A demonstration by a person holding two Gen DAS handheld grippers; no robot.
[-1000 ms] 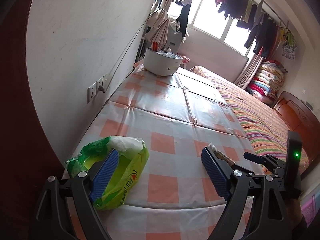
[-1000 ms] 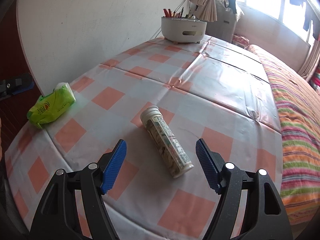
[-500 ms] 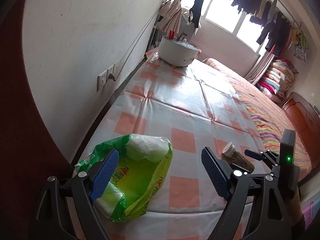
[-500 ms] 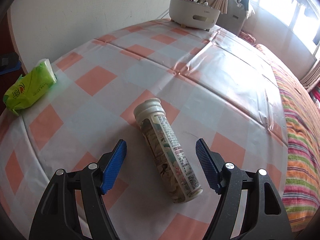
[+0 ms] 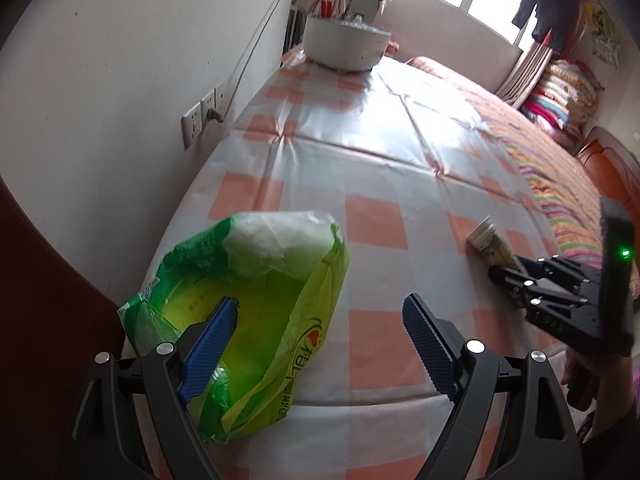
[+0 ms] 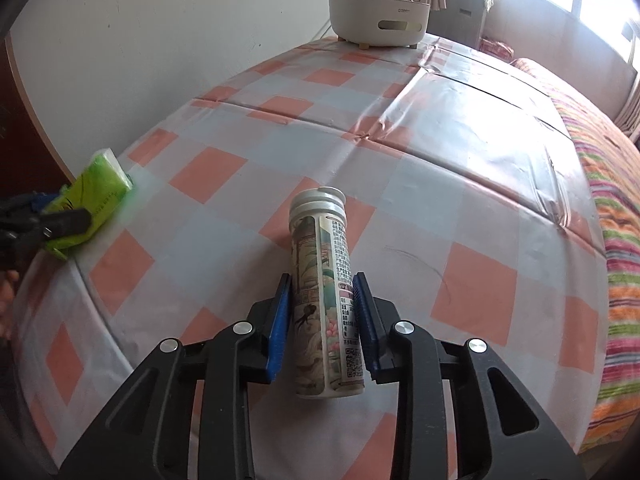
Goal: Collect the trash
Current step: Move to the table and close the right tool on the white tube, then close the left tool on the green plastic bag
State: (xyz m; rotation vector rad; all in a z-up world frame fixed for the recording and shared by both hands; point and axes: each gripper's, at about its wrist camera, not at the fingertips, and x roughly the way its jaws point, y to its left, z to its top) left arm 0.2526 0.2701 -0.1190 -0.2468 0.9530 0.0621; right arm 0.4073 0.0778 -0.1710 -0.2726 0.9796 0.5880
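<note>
A printed tube with a white cap (image 6: pixel 324 280) lies on the checked tablecloth (image 6: pixel 400 140). My right gripper (image 6: pixel 322 308) is closing on it, both blue pads pressed against its sides near the lower half. In the left wrist view the tube (image 5: pixel 490 242) shows at the right with the right gripper (image 5: pixel 560 292) over it. A green and yellow tissue pack (image 5: pixel 256 300) lies at the table's near left corner. My left gripper (image 5: pixel 320 332) is open, its left pad over the pack and its right pad over bare cloth. The pack (image 6: pixel 96 200) also appears at the far left of the right wrist view.
A white round holder with pens (image 6: pixel 378 18) stands at the table's far end by the wall. A wall socket (image 5: pixel 200 118) sits left of the table. A bed with a striped cover (image 5: pixel 560 168) runs along the right side. A dark red door (image 5: pixel 40 300) is at the left.
The right gripper's jaws have closed from wide apart onto the tube. My left gripper has come lower and nearer to the tissue pack, which now looks larger between its fingers.
</note>
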